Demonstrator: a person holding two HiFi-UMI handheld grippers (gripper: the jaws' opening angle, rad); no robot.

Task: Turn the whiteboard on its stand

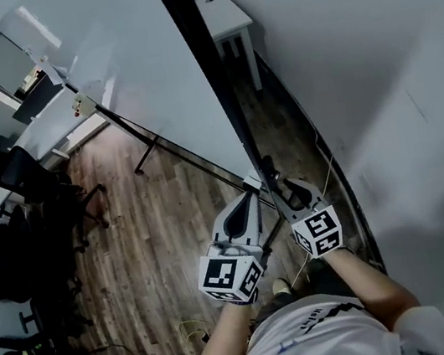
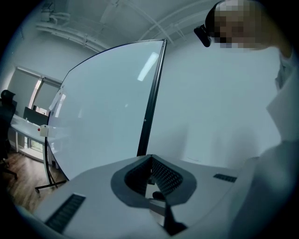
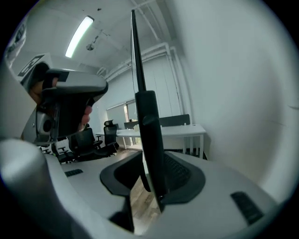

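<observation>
The whiteboard [image 1: 143, 67] stands upright on its stand, and its black side frame [image 1: 212, 72] runs down toward my hands. In the right gripper view that frame [image 3: 147, 121] stands upright between the jaws of my right gripper [image 3: 149, 161]. It lies close against the right pad, with a gap of floor showing on its left. My right gripper [image 1: 282, 187] is at the board's near edge. Just left of it my left gripper [image 1: 249, 200] points at the board's white face [image 2: 107, 107]. Its tips [image 2: 151, 158] meet, with nothing between them.
A white wall [image 1: 372, 61] runs close along the right of the board's edge. A small white table [image 1: 223, 15] stands against it farther on. The stand's leg [image 1: 146, 156] reaches over the wood floor. Office chairs [image 1: 26, 177] and a desk [image 1: 50, 118] are at the left, with cables [image 1: 190, 331] by my feet.
</observation>
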